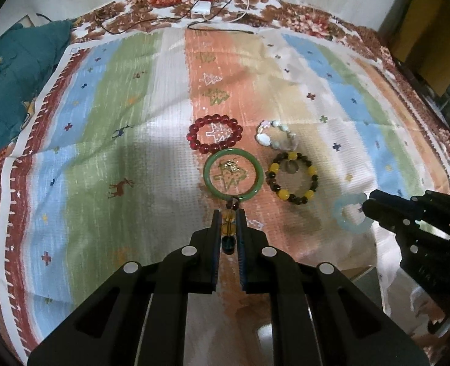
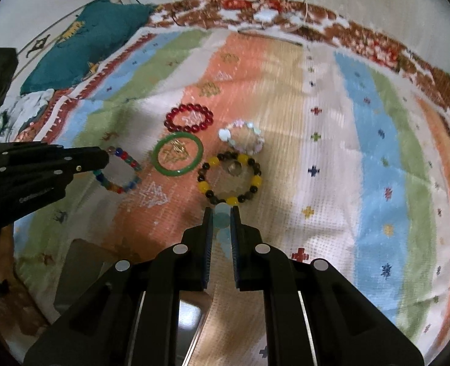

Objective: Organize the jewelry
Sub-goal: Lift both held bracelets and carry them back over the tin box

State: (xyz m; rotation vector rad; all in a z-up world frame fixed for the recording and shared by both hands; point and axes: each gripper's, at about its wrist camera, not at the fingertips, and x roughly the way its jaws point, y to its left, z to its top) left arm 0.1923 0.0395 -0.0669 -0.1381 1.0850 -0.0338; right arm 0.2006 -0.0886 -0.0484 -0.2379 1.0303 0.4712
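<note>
**Setting two more bracelets beside the laid-out group**

Holding a bracelet in each gripper, we worked over the striped cloth (image 1: 133, 140) where four pieces already lay in a tight two-by-two block. The red bead bracelet (image 1: 215, 134) sat at twelve o'clock of the green bangle (image 1: 232, 174), touching it; the pale stone bracelet (image 1: 275, 135) sat at twelve o'clock of the yellow and dark bead bracelet (image 1: 292, 180).

Our left gripper (image 1: 228, 216) had its fingers clamped on the multicoloured bead bracelet (image 2: 119, 169), gripping a few beads at the near edge so the loop hung free toward nine o'clock of the bangle, likely to extend that row.

Our right gripper (image 2: 221, 213) had its fingers closed on the light blue bracelet (image 1: 349, 213), pinching one side, just at six o'clock of the yellow and dark piece in its own view. We judged this edge hold let each loop be laid flat and open.

Both held pieces seemed near the cloth; we could not tell whether they touched it.
</note>
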